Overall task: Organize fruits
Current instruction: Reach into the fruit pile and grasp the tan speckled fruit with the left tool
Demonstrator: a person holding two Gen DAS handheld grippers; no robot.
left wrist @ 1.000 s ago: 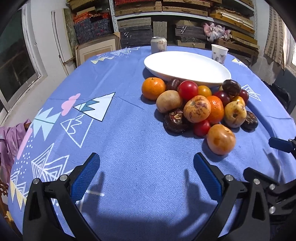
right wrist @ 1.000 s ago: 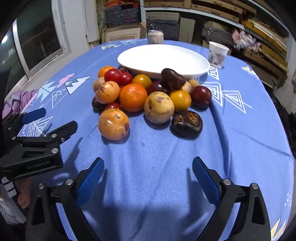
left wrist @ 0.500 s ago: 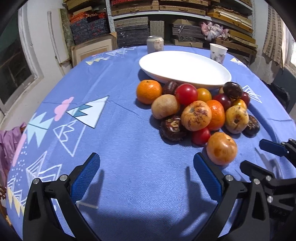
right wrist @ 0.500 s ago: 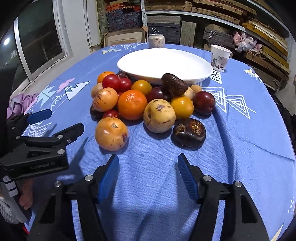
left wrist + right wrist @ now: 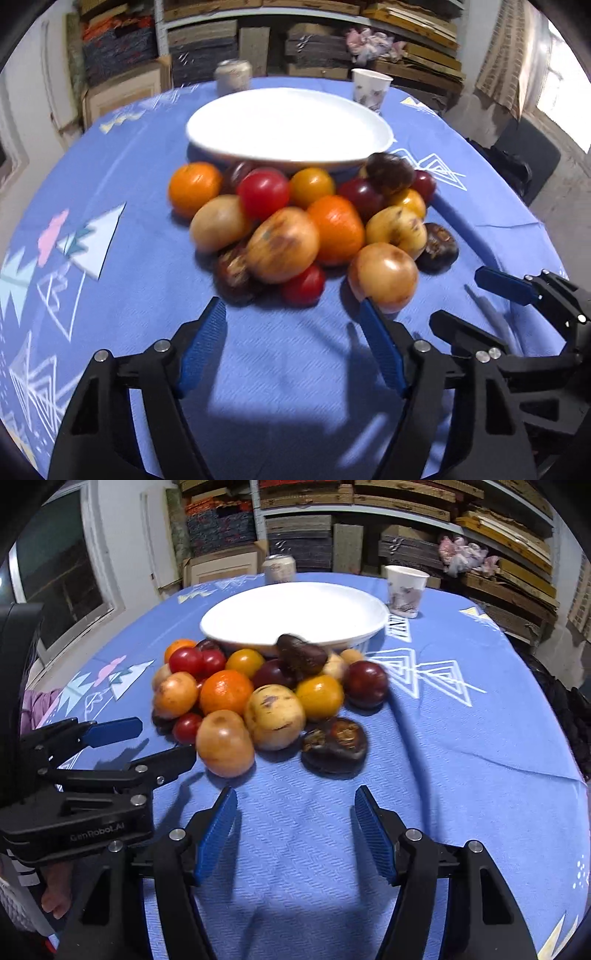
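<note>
we see bright daylight glaring at the right edge of the left wrist view, washing the white plate (image 5: 288, 125) nearly featureless. motion blur softens the fruit pile (image 5: 306, 225) and shelves. both grippers throw dark shadows onto the blue tablecloth (image 5: 461, 760). fisheye bending curves the table, and black vignetting fills every corner.

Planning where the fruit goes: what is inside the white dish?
Nothing shows inside the white dish; its visible inner surface is bare. The near rim hides the part of the floor closest to the fruit pile.
</note>
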